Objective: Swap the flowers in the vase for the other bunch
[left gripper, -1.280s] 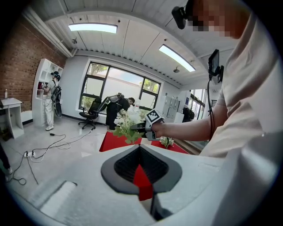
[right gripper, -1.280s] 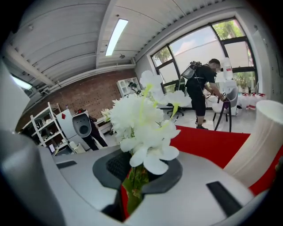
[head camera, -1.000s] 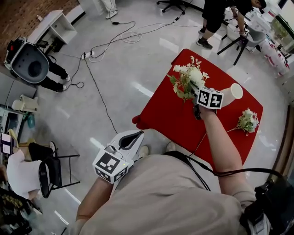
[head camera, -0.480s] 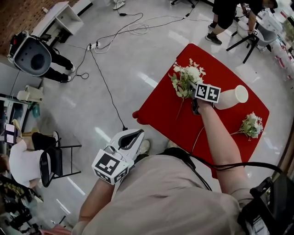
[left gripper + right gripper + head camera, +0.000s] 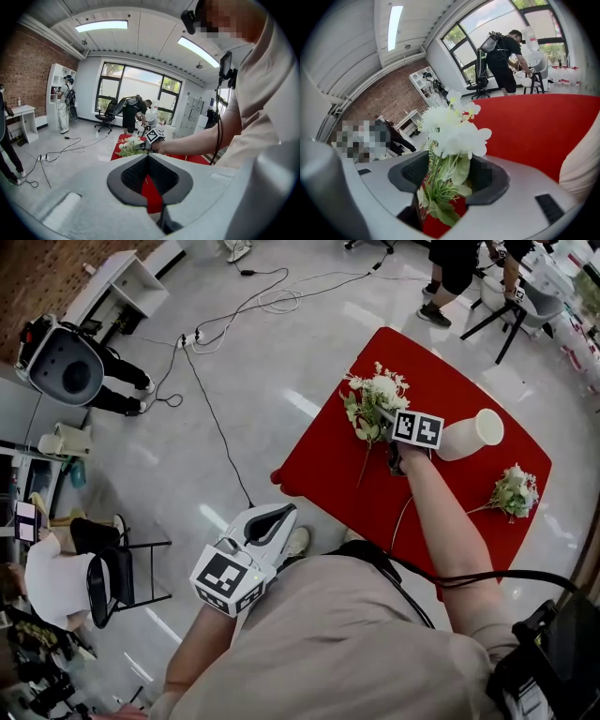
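- Now that the right gripper [image 5: 384, 415] has dropped from mid-air, the white bunch [image 5: 373, 401] looks set down on the surface [image 5: 323, 470], left of the vase [image 5: 472, 434]. Fingers are opening, with the stems loose between them.
- So the old flowers are out?
- Reads that way. The vase lies on its side with nothing sticking out. The other bunch [image 5: 513, 491] lies untouched right of the vase.
- Left gripper [image 5: 272, 518]?
- Fingers closed on nothing, well apart from the vase, by the torso. My guess for what's left: stand the vase up, fetch the other bunch.

Glossy grey floor [image 5: 309, 352], brick wall [image 5: 29, 70].
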`<act>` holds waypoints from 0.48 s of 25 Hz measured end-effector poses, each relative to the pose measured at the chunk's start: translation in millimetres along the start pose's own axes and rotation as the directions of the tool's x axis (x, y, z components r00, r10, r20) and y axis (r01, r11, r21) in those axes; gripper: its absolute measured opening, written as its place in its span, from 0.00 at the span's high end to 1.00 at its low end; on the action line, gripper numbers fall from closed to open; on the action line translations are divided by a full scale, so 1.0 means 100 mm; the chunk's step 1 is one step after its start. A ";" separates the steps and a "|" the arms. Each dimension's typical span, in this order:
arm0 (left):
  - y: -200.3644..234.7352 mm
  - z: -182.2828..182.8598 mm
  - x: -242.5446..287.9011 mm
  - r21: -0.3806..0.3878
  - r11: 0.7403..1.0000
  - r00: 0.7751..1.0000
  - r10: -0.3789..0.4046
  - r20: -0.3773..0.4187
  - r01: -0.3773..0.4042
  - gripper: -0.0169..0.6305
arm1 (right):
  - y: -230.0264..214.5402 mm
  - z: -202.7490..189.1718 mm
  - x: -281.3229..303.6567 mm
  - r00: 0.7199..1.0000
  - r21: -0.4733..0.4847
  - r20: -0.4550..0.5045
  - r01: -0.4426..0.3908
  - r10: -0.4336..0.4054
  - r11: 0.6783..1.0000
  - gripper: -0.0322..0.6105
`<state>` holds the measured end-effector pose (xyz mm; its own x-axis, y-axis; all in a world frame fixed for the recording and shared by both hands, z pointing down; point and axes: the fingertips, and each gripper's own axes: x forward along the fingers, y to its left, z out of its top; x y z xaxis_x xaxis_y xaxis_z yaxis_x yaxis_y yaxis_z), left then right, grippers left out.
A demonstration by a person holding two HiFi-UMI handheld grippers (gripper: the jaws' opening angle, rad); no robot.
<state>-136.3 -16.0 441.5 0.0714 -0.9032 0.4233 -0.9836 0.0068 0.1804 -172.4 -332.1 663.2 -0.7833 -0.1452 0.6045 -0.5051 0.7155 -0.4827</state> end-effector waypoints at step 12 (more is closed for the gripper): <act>0.02 0.10 -0.06 0.037 0.997 0.998 -0.063 0.012 0.063 0.96 | 0.05 0.02 -0.28 0.998 0.024 0.050 0.026 -0.027 0.999 0.47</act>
<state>-140.2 -14.9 430.6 0.1316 -0.9068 0.4006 -0.9826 -0.0658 0.1737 -153.6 -325.6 642.0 -0.7862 -0.1983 0.5853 -0.5339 0.6950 -0.4816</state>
